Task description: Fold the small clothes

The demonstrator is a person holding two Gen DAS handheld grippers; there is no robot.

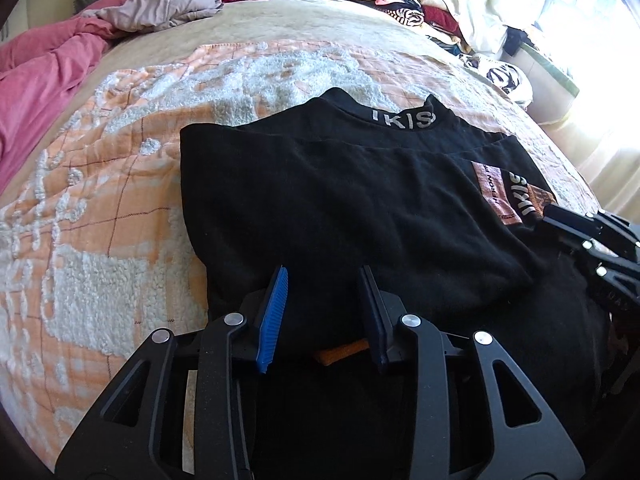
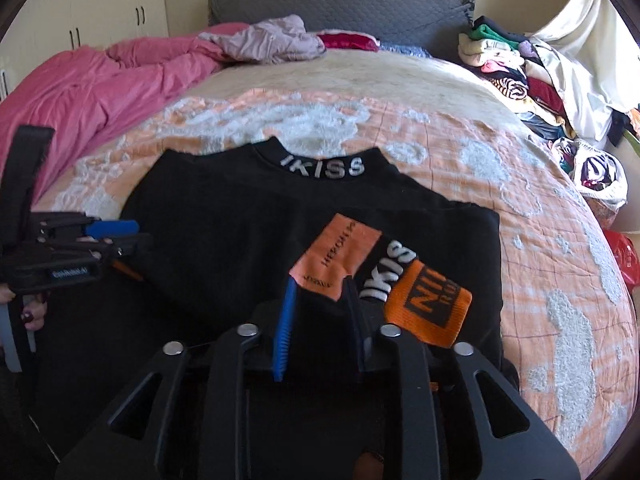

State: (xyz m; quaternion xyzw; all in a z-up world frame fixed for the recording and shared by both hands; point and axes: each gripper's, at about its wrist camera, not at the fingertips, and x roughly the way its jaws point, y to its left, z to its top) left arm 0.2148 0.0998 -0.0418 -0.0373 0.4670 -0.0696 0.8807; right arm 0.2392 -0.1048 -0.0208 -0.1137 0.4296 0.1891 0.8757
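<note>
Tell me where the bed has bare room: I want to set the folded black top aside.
Free: the orange-and-white blanket beside and beyond the black top, and the beige cover behind it. Crowded: the clothes pile at the right edge, the pink duvet on the left.

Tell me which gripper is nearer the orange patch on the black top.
Right. The right gripper sits at the orange patch, its jaws reaching the patch's near edge. The left gripper is off at the black top's opposite side, well away from it.

Daylight floods from the blown-out window (image 1: 600,40) (right side); fisheye edges bend, focus slightly soft.
</note>
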